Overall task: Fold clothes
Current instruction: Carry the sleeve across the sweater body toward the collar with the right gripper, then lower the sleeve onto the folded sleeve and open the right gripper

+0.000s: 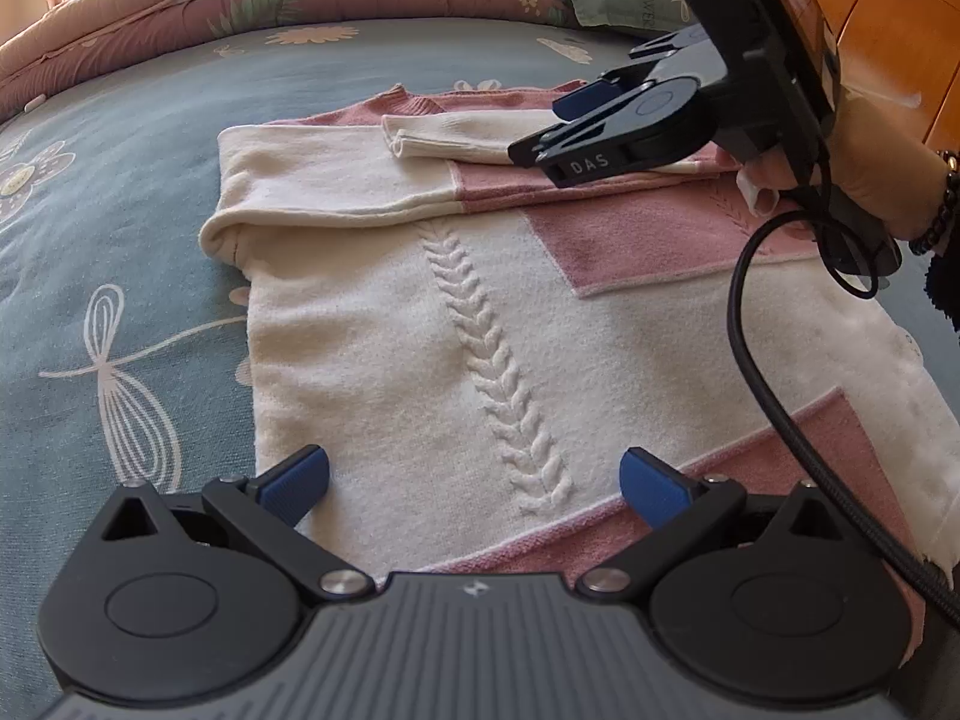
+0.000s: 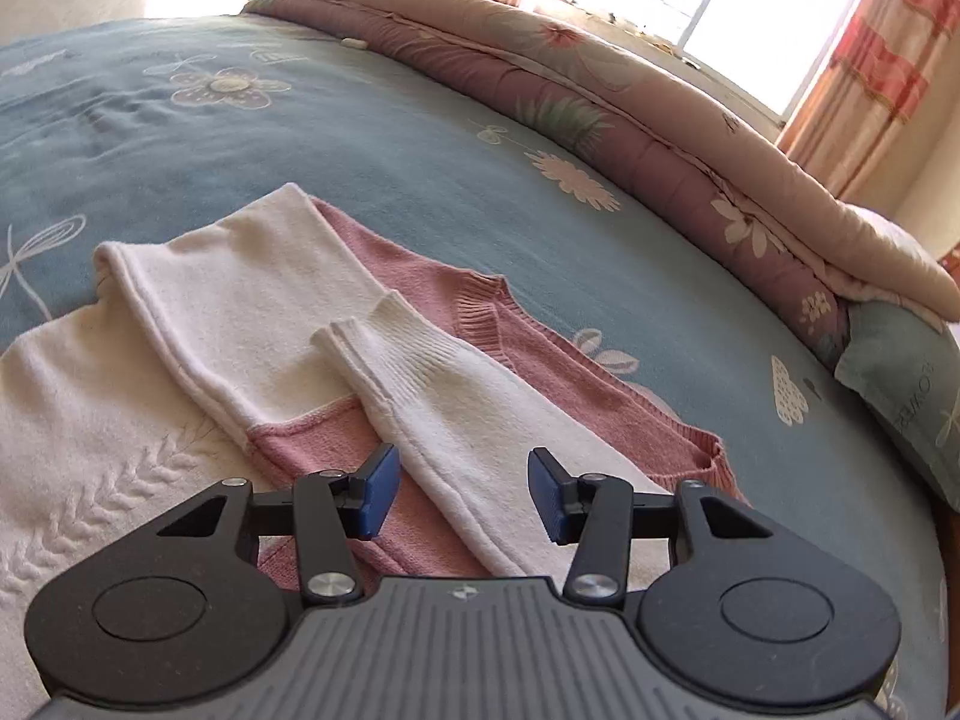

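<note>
A cream and pink knit sweater (image 1: 480, 312) lies flat on the bed, with both sleeves folded across its upper part. My left gripper (image 1: 474, 486) is open and empty, low over the sweater's lower body near the cable-knit braid (image 1: 492, 360). My right gripper (image 2: 462, 492) is open and empty, its jaws on either side of the cream sleeve (image 2: 432, 384) that lies over the pink chest panel. The right gripper also shows in the left wrist view (image 1: 576, 120), hovering over the folded sleeves. The pink neckline (image 2: 480, 312) is at the far edge.
The blue floral bedsheet (image 1: 120, 240) surrounds the sweater. A folded pink and beige quilt (image 2: 630, 138) runs along the far side of the bed, with a green pillow (image 2: 900, 402) beside it. A wooden headboard (image 1: 888, 30) is at the right. A black cable (image 1: 756, 360) hangs over the sweater.
</note>
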`<control>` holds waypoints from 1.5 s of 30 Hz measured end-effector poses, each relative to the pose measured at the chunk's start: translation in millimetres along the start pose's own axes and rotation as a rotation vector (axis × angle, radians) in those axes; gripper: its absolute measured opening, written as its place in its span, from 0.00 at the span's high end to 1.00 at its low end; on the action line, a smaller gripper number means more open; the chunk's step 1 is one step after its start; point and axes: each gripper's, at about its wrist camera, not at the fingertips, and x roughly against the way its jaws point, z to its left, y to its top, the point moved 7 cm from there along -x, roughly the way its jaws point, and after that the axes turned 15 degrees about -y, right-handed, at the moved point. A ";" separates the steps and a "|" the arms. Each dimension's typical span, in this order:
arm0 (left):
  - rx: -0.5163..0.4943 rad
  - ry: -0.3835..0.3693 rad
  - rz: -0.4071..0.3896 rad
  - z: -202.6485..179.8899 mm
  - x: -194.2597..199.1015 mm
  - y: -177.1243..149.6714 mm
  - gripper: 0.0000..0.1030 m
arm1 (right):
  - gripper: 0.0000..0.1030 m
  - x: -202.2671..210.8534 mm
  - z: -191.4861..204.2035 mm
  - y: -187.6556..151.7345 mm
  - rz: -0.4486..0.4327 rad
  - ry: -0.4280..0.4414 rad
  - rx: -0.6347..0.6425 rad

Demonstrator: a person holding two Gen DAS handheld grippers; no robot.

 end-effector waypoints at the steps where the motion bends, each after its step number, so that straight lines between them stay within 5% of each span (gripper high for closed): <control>1: -0.001 0.001 0.000 -0.1 0.0 -0.2 0.01 | 0.53 -2.7 8.9 0.8 -0.002 -0.013 0.053; 7: -0.005 0.001 0.000 -0.6 0.6 -1.5 0.01 | 0.83 -24.2 39.3 3.8 -0.002 -0.120 0.272; 9: -0.008 0.002 0.001 -0.9 0.5 -2.0 0.01 | 0.84 -20.5 43.7 5.2 -0.017 -0.141 0.301; 17: -0.018 0.017 0.005 -1.8 -1.3 -1.8 0.01 | 0.84 4.6 40.3 -1.0 -0.059 -0.080 0.247; 20: -0.023 0.023 0.008 -1.2 -2.7 -1.3 0.01 | 0.79 5.7 39.6 -7.0 -0.045 -0.071 0.233; 22: -0.023 0.025 0.008 -1.0 -2.5 -1.2 0.01 | 0.66 12.2 33.8 -8.7 -0.050 -0.087 0.214; 25: -0.019 0.024 0.004 -0.8 -1.0 -0.4 0.01 | 0.41 33.4 7.8 -19.0 -0.072 -0.118 0.174; 30: -0.008 0.006 -0.075 -3.4 12.0 12.2 0.01 | 0.42 45.2 -73.9 -72.0 0.047 -0.191 -0.027; 34: 0.036 -0.050 -0.130 -5.5 14.7 23.0 0.01 | 0.58 27.3 -127.1 -120.2 0.157 -0.152 -0.318; 38: 0.039 -0.043 -0.100 -8.8 0.5 24.0 0.01 | 0.56 5.2 -145.8 -166.9 0.199 -0.169 -0.410; 45: 0.029 -0.043 -0.072 -13.0 -11.2 22.1 0.01 | 0.55 28.6 -186.6 -193.4 0.209 -0.236 -0.533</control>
